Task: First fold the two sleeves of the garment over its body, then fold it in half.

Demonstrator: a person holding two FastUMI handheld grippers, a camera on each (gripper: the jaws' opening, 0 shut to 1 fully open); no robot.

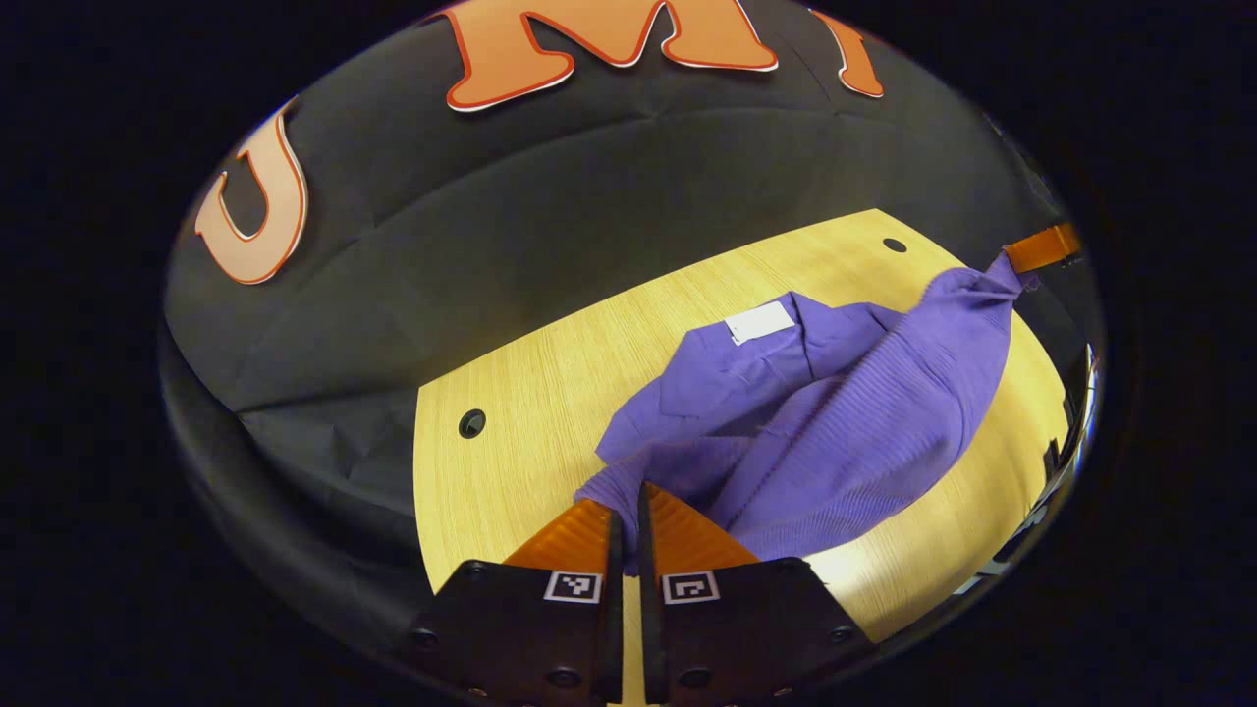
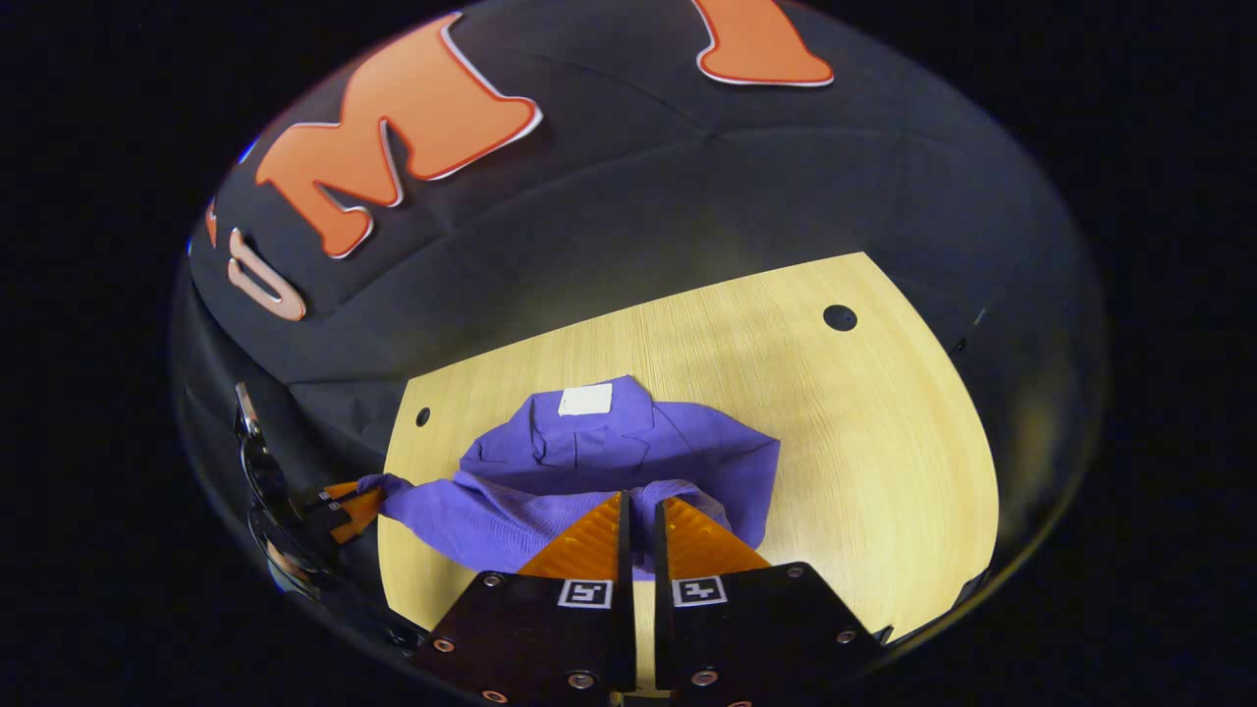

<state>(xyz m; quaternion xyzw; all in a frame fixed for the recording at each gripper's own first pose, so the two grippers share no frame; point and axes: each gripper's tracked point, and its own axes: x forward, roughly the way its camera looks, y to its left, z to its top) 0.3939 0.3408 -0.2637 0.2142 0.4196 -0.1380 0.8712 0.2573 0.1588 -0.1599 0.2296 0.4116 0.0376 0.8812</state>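
While lifted at two corners, purple garment (image 1: 845, 412) sags, white tag showing.

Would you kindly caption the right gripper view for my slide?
Right tool pinching the purple garment's near edge, lifted over the wooden table.

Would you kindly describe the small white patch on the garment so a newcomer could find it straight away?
Start at the pale wooden table, where a purple garment lies, gripped by the left gripper and the right gripper. Near its far edge sits a white label, the only white rectangle on the purple cloth.
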